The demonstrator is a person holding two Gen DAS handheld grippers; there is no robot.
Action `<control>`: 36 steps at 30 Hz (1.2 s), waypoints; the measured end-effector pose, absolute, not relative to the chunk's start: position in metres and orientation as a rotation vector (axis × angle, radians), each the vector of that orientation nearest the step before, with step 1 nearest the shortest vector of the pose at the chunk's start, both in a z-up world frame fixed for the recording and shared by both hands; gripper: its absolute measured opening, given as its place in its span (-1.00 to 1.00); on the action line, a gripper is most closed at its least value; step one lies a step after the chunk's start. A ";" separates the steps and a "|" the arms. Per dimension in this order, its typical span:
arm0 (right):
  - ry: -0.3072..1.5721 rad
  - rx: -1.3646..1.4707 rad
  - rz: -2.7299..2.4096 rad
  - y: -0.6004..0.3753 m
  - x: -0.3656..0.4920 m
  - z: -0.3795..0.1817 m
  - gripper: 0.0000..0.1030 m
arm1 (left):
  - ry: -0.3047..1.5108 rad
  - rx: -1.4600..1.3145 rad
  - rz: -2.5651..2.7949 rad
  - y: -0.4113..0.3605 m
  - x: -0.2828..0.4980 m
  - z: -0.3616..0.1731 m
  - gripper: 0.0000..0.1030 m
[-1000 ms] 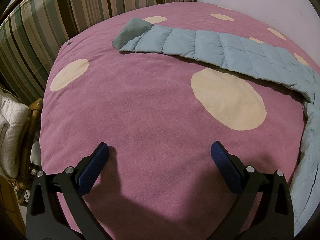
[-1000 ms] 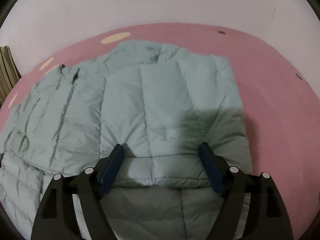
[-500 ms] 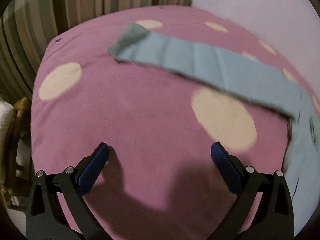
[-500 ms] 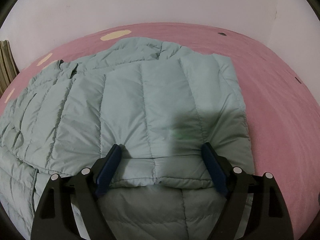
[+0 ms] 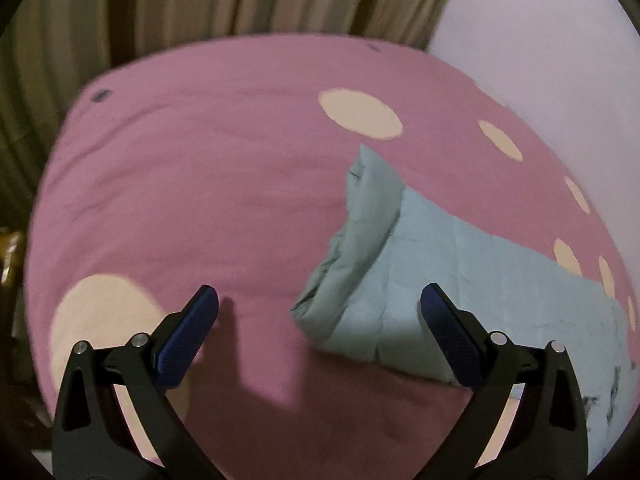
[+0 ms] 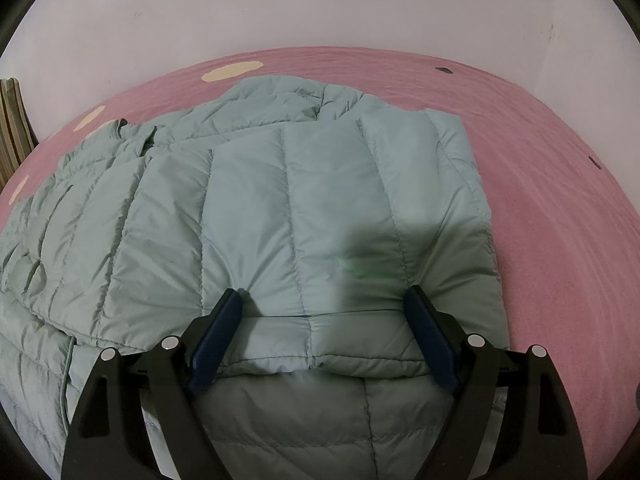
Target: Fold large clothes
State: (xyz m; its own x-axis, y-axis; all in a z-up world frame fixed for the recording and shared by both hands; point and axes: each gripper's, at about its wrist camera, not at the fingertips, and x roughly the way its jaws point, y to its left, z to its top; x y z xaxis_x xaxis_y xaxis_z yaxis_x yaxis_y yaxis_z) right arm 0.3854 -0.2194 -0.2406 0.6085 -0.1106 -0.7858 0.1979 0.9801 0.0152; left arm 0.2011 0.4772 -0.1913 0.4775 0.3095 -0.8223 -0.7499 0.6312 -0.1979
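- The pale blue-green quilted puffer jacket (image 6: 304, 208) lies spread on the pink bedcover with cream oval spots (image 6: 560, 208); in my right wrist view it fills most of the frame, its body reaching the left edge.
- One folded-over panel of the jacket lies on top of the rest, and its hem edge runs across the picture between my right gripper's blue pads.
- My right gripper (image 6: 322, 320) stands wide apart over that hem; the folded panel lies between the two blue fingers (image 6: 216, 340), which rest against the fabric at either side. I see the cloth puckered at both fingertips, yet the panel is not lifted, so I read this claw as spread, not clamped.
- In my left wrist view the jacket's sleeve (image 5: 460, 280) stretches from the right edge toward the middle of the bedcover (image 5: 200, 180), with its cuff end (image 5: 360, 220) doubled up in a soft fold.
- My left gripper (image 5: 320, 312) is spread wide and holds nothing; the cuff end lies just ahead of it, nearer its right-hand finger, and the pads touch no cloth.
- This view is smeared by blur.
- Behind the bed hangs a striped olive and brown curtain (image 5: 240, 0); a plain pale wall (image 6: 320, 8) closes the far side.
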 end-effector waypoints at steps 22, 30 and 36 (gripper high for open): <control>0.896 0.100 -0.181 -0.221 0.382 -0.239 0.60 | 0.719 -0.552 0.418 0.388 0.250 -0.136 -0.88; 0.891 0.113 -0.177 -0.220 0.379 -0.239 0.61 | 0.688 -0.440 0.147 0.253 0.311 -0.093 -0.90; 0.889 0.117 -0.176 -0.219 0.378 -0.239 0.61 | 0.706 -0.352 -0.047 0.138 0.356 -0.082 -0.90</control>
